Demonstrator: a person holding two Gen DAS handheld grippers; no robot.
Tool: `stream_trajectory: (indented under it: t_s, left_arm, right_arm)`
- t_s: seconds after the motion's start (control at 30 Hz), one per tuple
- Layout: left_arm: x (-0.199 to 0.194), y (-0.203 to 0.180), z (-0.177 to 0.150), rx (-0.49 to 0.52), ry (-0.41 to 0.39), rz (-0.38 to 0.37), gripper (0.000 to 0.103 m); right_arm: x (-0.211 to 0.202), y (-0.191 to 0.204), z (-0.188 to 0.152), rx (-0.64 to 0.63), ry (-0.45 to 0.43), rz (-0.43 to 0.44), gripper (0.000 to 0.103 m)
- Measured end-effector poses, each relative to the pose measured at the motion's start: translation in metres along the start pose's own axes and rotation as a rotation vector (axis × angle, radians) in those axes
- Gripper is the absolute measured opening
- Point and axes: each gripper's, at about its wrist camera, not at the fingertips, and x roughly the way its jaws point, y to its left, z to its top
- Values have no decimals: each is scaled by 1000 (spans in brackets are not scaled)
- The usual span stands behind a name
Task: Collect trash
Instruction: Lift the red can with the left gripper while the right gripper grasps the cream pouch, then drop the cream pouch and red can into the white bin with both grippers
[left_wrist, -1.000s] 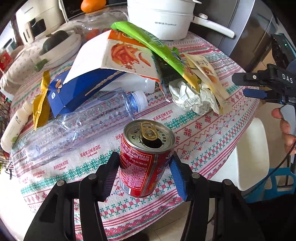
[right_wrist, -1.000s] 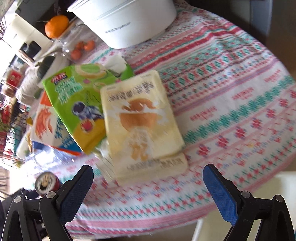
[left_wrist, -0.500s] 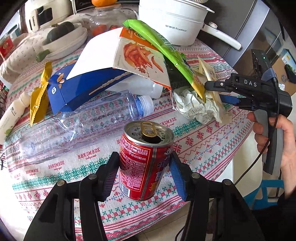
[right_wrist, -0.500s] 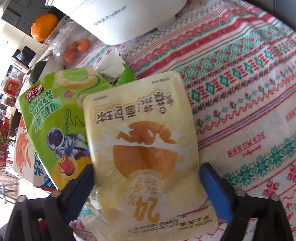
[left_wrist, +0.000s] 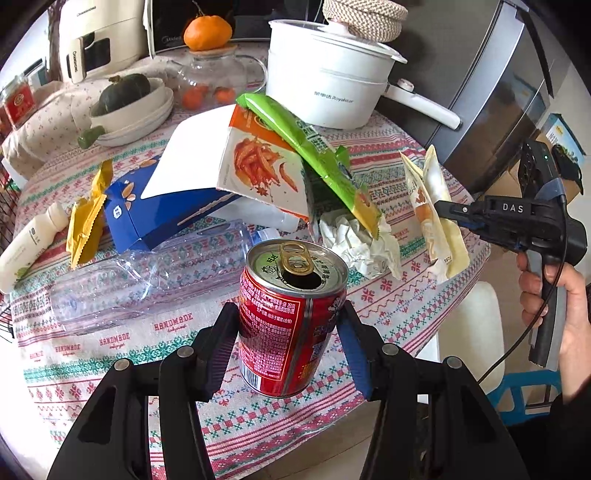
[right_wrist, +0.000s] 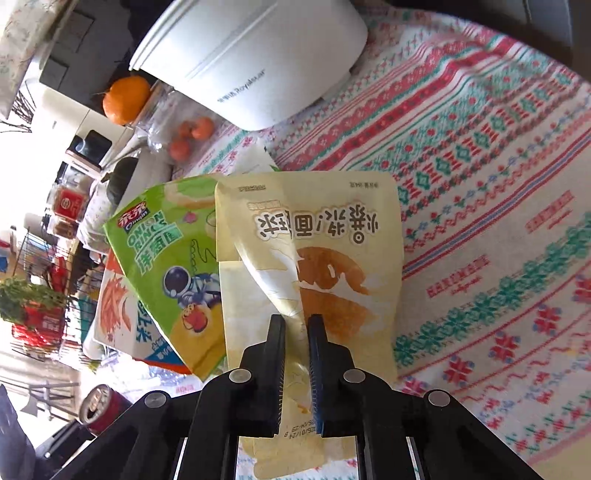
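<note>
Trash comes first: the red drink can (left_wrist: 291, 317) sits clamped between the pads of the left tongs (left_wrist: 289, 345), its pull-tab open, lifted a little higher off the counter (left_wrist: 388, 295) than a second ago. The cream snack wrapper (right_wrist: 314, 266) has changed most. A second back it lay flat beside the green onion-ring bag (right_wrist: 166, 258) with the right tongs (right_wrist: 296, 332) spread wide around it; now those tongs are closing, already pinching a crumpled fold of the wrapper, and the left view shows it hanging clear of the tablecloth.

So both hands look loaded, and the next sensible move is probably carrying both pieces to a bin, which is not in view.

Left on the counter are the crushed clear plastic bottle (left_wrist: 147, 280), crumpled tissue (left_wrist: 358, 243), blue carton (left_wrist: 147, 218) and yellow wrapper (left_wrist: 86, 225). Behind them stands the white electric pot (left_wrist: 325, 88).
</note>
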Motion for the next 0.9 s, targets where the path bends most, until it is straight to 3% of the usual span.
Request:
stream_trajectory:
  t_s: [0.27,0.47,0.67,0.9]
  left_arm:
    - [-14,-41,-3,56,-41,-108,57]
    - [-19,-95,-15,156,-44,-204,57]
    - [-3,-150,-35,248,12,-264,57]
    - [21,-196,-56,326,69,-299,57]
  right_arm:
    - [-70,7,-27,-14,-42,-71,10]
    - [-118,-15,-63,3,-71,-176,10]
    - [-115,-73,-105,110,82,-300,10]
    - [-103,-125,-122,206,190,-419,10]
